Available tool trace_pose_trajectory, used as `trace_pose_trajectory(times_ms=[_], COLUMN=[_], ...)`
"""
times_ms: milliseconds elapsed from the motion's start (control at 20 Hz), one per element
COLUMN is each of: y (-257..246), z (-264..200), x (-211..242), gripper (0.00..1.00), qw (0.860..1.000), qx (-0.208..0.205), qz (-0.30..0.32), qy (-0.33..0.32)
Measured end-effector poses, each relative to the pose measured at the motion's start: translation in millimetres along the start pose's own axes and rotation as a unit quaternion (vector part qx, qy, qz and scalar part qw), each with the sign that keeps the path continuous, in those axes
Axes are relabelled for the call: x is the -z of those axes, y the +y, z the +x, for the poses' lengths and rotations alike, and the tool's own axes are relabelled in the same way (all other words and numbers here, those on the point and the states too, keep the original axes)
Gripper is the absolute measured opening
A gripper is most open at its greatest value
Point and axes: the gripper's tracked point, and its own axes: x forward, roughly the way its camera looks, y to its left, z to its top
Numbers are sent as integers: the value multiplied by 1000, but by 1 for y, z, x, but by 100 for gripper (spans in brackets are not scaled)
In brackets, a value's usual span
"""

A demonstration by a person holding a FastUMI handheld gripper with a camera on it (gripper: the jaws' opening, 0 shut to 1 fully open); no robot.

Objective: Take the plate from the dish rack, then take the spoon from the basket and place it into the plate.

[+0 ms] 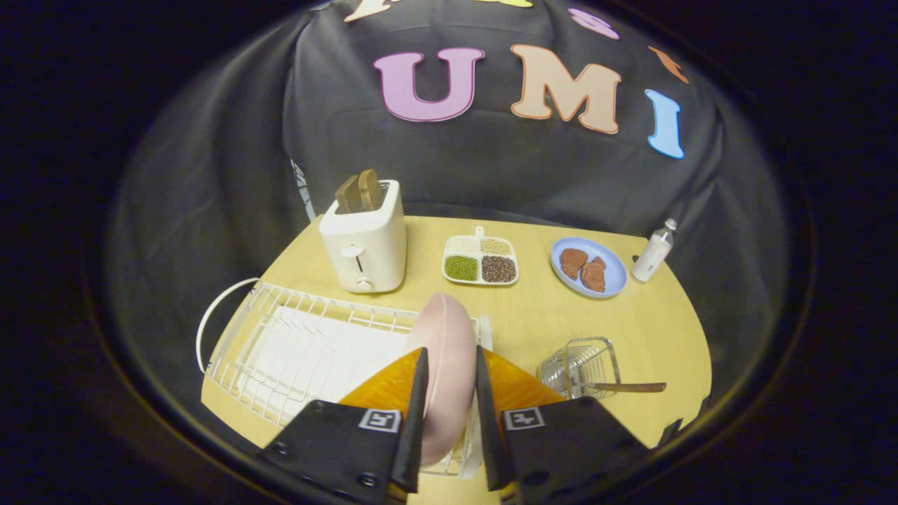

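Pink plate (449, 351) upright in dish rack (295, 344), 2 fingers (419, 393) pinching its rim — spoon (628, 386) in basket (582, 365) nearby

pink plate (442, 351), white dish rack (295, 344), yellow table (631, 322)

A pink plate (445, 344) stands on edge in the white rack (295, 344); the wooden-handled spoon (628, 386) lies in the wire basket (579, 365).

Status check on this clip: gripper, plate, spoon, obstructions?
Gripper fingers flank the pink plate; contact unclear. Plate upright in the dish rack. Spoon in the wire basket. Nothing blocking.
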Motion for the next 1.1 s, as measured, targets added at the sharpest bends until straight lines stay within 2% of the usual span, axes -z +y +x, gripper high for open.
trace_pose_trajectory(times_ms=[100,250,400,600,800,1100], y=[-11,-21,-20,-19,-18,-2], z=[-2,0,0,-9,-11,-23], x=[-1,-17,-24,-36,-45,-59], gripper=[32,25,21,19,15,14], qw=[1000,998,992,977,959,932], qx=[26,51,77,119,156,192], qz=[-2,-21,-66,-142,-203,-271], qy=[-3,-41,-70,-109,-119,-145])
